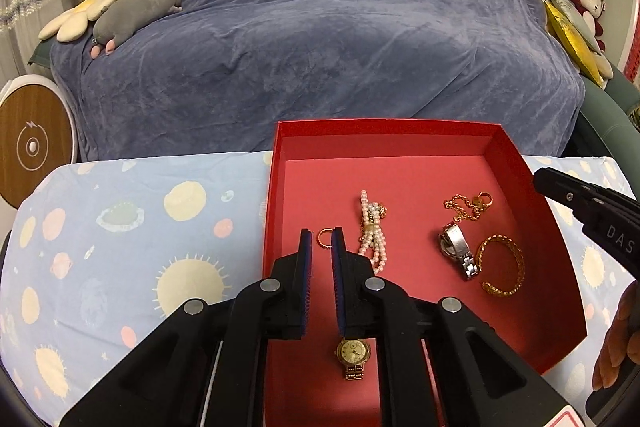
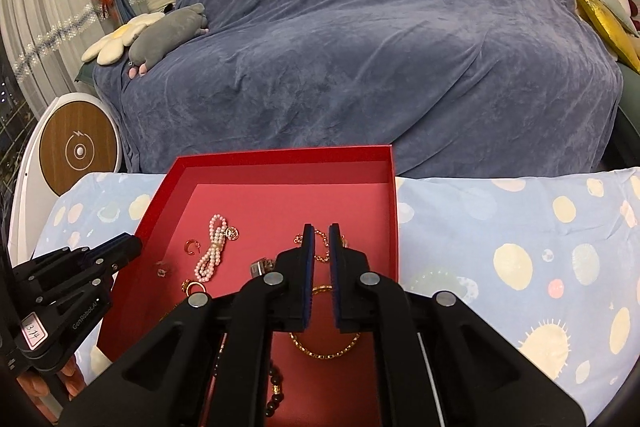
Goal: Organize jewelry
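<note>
A red box (image 1: 384,131) (image 2: 280,157) sits on the table and holds jewelry. In the left wrist view I see a small gold ring (image 1: 325,237), a pearl bracelet (image 1: 373,233), a thin gold chain (image 1: 468,205), a silver watch (image 1: 456,249), a gold chain bracelet (image 1: 506,265) and a gold watch (image 1: 353,355). My left gripper (image 1: 322,233) hovers over the box's left side, jaws slightly apart and empty, the ring just beyond its tips. My right gripper (image 2: 322,227) hovers over the box's right side, jaws slightly apart and empty, above the gold chain bracelet (image 2: 324,349). A dark bead bracelet (image 2: 276,387) lies near the front.
The table wears a light blue cloth with a sun-and-planet print (image 1: 120,227) (image 2: 520,247). Behind it is a sofa under a blue-grey blanket (image 1: 320,27) with plush toys (image 1: 136,11). A round wooden-faced device (image 1: 28,147) stands at the left.
</note>
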`<action>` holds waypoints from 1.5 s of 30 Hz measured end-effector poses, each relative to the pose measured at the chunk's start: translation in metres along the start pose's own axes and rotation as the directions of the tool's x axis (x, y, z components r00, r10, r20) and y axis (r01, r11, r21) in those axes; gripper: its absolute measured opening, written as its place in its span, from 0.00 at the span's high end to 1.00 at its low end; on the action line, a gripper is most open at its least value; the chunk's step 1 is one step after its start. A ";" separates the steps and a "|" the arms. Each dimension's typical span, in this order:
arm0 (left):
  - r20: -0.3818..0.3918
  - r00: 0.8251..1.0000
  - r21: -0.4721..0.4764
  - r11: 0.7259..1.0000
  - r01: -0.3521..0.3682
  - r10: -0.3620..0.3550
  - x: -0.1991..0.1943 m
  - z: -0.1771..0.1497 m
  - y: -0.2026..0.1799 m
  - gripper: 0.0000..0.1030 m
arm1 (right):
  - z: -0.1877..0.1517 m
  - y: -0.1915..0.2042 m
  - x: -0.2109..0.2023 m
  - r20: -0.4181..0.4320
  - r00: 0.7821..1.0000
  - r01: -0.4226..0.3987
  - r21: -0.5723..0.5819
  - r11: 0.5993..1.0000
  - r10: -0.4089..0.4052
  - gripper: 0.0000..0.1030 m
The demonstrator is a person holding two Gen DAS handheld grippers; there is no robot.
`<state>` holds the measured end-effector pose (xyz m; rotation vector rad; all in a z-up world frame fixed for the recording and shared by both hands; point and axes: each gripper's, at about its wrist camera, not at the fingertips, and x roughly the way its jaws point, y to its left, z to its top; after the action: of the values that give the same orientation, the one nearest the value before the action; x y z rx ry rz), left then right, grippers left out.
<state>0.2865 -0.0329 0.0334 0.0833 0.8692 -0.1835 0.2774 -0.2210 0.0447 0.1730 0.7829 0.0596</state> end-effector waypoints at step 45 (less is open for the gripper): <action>-0.004 0.991 0.034 0.990 -0.135 0.135 -0.111 -0.176 -0.012 0.20 | -0.191 0.055 -0.139 0.030 0.992 0.126 -0.070 0.990 -0.124 0.10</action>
<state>0.0815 -0.0052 0.0052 0.1740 0.8639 -0.0710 0.0446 -0.1584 0.0187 0.0561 0.7634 -0.0334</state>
